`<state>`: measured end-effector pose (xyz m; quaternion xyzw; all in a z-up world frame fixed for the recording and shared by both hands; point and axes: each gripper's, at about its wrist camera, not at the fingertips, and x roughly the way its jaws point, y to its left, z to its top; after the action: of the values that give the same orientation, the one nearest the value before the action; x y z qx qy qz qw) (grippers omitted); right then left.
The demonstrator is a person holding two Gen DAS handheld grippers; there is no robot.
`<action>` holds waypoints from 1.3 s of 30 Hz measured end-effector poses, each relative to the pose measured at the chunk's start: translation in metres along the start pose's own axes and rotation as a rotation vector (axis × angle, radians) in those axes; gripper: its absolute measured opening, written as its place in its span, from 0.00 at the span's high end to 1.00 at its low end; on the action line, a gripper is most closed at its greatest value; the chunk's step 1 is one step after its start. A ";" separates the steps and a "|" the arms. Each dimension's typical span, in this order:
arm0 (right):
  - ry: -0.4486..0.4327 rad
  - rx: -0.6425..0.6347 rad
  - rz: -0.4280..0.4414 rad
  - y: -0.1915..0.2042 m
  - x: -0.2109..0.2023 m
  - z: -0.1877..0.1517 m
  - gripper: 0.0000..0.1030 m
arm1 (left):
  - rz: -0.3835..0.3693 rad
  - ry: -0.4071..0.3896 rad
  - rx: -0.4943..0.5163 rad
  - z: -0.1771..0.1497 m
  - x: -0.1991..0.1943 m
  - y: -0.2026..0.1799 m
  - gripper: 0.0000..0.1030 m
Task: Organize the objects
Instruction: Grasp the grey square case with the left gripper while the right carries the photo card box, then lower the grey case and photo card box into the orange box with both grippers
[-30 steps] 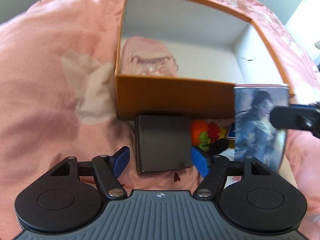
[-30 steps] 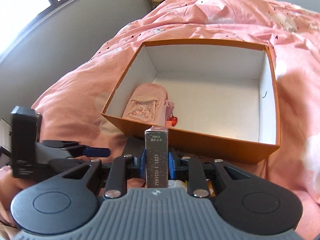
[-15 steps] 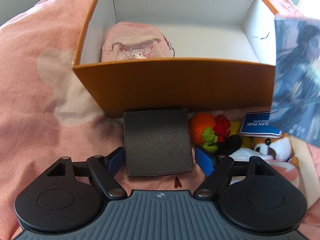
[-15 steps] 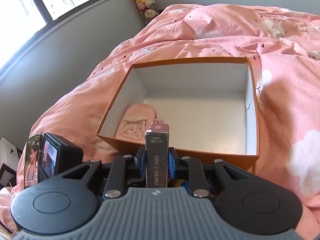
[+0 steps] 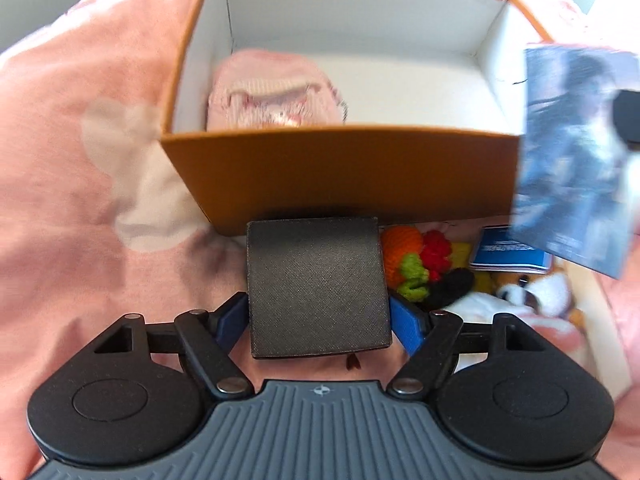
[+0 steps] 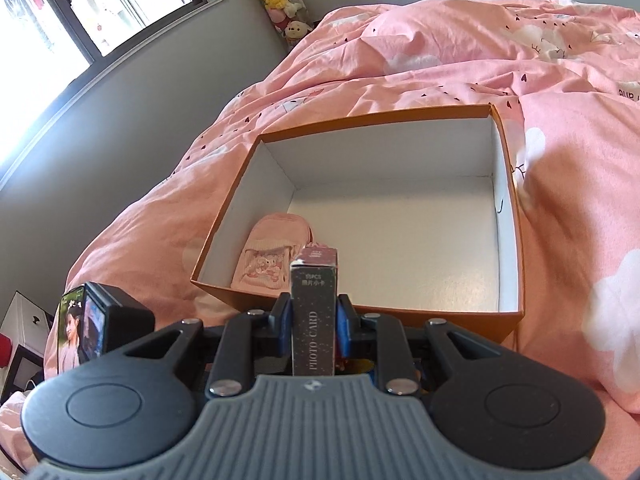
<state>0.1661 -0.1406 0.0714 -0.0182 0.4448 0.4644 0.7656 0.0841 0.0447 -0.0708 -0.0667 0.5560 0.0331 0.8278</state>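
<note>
On the pink bed (image 6: 460, 64) the orange box (image 6: 360, 312) now fills more of the left view than a second ago, so the left gripper (image 5: 319, 320) has neared it. Only a pink pouch (image 6: 268, 260) lies in the box; most sorting remains. The left jaws have just been opening and now straddle the black case (image 5: 316, 288), released, pads beside its edges. The right gripper (image 6: 314, 320) stays clenched on the card pack (image 6: 314, 312), hovering before the box's near wall.

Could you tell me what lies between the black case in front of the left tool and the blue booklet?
A crocheted toy, orange, red and green, lies between the black case and the blue booklet, in the left wrist view.
</note>
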 end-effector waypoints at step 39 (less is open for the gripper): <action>0.073 0.208 0.004 -0.072 0.134 0.115 0.77 | -0.036 -0.141 0.024 0.188 -0.019 0.004 0.16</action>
<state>0.3180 -0.0380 0.0197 0.0453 0.5182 0.4164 0.7457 0.2491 0.0764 0.0163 -0.0642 0.4953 0.0158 0.8662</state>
